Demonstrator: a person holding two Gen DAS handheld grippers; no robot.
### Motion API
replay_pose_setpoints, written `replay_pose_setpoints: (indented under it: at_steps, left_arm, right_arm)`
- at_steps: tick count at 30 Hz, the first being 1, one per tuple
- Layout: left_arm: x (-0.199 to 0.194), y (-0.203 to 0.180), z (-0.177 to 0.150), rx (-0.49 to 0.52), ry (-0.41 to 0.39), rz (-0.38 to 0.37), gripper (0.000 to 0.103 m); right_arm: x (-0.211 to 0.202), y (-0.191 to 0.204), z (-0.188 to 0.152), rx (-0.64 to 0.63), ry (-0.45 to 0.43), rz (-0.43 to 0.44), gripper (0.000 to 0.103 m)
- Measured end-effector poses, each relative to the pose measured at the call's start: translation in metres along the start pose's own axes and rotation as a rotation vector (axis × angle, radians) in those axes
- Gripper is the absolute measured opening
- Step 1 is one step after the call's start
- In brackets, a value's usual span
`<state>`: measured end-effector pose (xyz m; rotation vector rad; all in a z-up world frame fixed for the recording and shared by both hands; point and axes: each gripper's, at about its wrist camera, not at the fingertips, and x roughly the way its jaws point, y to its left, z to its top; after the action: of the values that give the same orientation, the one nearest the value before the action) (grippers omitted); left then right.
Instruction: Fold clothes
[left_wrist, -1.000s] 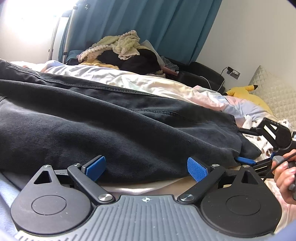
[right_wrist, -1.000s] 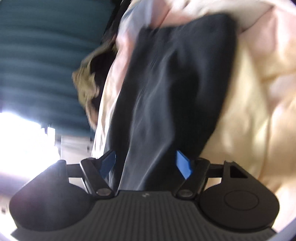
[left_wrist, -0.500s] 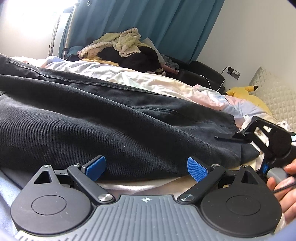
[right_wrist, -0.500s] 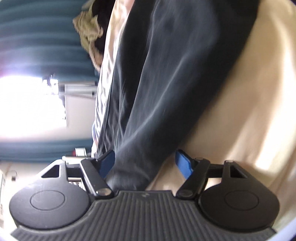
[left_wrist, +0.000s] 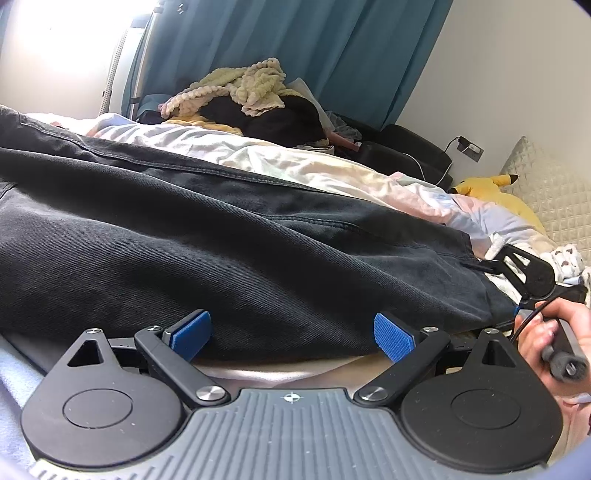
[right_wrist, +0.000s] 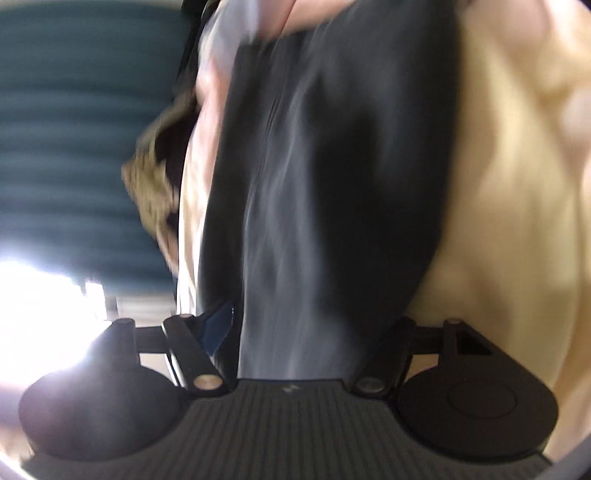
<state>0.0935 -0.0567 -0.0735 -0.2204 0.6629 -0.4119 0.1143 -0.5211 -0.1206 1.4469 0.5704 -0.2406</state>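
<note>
Dark grey jeans (left_wrist: 221, 240) lie lengthwise across the bed's pale bedding (left_wrist: 314, 170). My left gripper (left_wrist: 291, 334) is open at their near edge, and the fabric rim sits between its blue pads (left_wrist: 192, 330) without being pinched. At the right, a hand (left_wrist: 554, 332) holds my right gripper (left_wrist: 498, 286) around the jeans' end, one finger above the cloth and one below. In the blurred right wrist view the jeans (right_wrist: 332, 184) fill the gap of the right gripper (right_wrist: 306, 325). Its jaws are closing, still wide, and the right pad is hidden by cloth.
A heap of clothes topped by a cream knit blanket (left_wrist: 240, 92) sits at the far side before a teal curtain (left_wrist: 332, 48). A yellow plush toy (left_wrist: 491, 188) and a quilted pillow (left_wrist: 554, 199) lie at the right, near a wall socket (left_wrist: 469, 147).
The right gripper has swung and come in over the end of the jeans, with cloth now deeper between its fingers. The left gripper has stayed in place.
</note>
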Motion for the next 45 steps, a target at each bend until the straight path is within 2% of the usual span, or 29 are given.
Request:
replay_pose_setpoints:
  at_steps: [4, 9, 14, 15, 16, 20, 24, 26, 31, 33, 38, 41, 43, 45]
  left_arm:
    - [-0.001, 0.000, 0.000, 0.003, -0.006, 0.002, 0.096]
    - [0.000, 0.000, 0.000, 0.005, -0.012, 0.004, 0.096]
    - [0.002, -0.004, -0.002, 0.023, -0.015, 0.014, 0.096]
    - [0.002, -0.005, -0.002, 0.027, -0.016, 0.014, 0.096]
    - [0.002, -0.006, -0.002, 0.036, -0.016, 0.015, 0.096]
    - [0.003, -0.011, -0.003, 0.061, -0.018, 0.018, 0.096]
    - [0.006, -0.013, -0.005, 0.079, -0.012, 0.016, 0.096]
    - [0.008, -0.015, -0.006, 0.086, -0.010, 0.014, 0.096]
    - [0.009, -0.015, -0.007, 0.075, -0.002, -0.001, 0.096]
    - [0.009, -0.013, -0.006, 0.062, 0.001, -0.005, 0.096]
    - [0.011, -0.009, -0.006, 0.035, 0.010, -0.013, 0.096]
    - [0.011, -0.009, -0.006, 0.034, 0.014, -0.011, 0.096]
    - [0.011, -0.009, -0.005, 0.033, 0.014, -0.012, 0.096]
    - [0.011, -0.009, -0.005, 0.032, 0.014, -0.014, 0.096]
  right_arm:
    - [-0.009, -0.014, 0.048, 0.018, -0.162, 0.042, 0.068]
    - [0.008, -0.021, 0.075, -0.027, -0.145, 0.091, 0.069]
    - [0.003, 0.018, 0.070, -0.186, -0.160, 0.125, 0.072]
    - [-0.001, 0.024, 0.070, -0.183, -0.159, 0.141, 0.076]
    - [-0.005, 0.030, 0.069, -0.185, -0.150, 0.136, 0.080]
    - [-0.012, 0.072, 0.063, -0.242, -0.107, 0.078, 0.083]
    - [-0.049, 0.081, 0.061, -0.315, -0.075, 0.068, 0.083]
    - [-0.054, 0.083, 0.056, -0.350, -0.079, 0.103, 0.083]
    - [-0.026, 0.086, 0.044, -0.544, -0.160, 0.216, 0.085]
    - [-0.014, 0.079, 0.045, -0.580, -0.173, 0.243, 0.085]
    - [-0.006, 0.053, 0.060, -0.396, -0.160, 0.186, 0.086]
    - [-0.001, 0.027, 0.072, -0.314, -0.168, 0.036, 0.086]
    - [0.006, 0.002, 0.079, -0.201, -0.154, -0.033, 0.085]
    - [0.011, -0.010, 0.083, -0.162, -0.145, 0.010, 0.085]
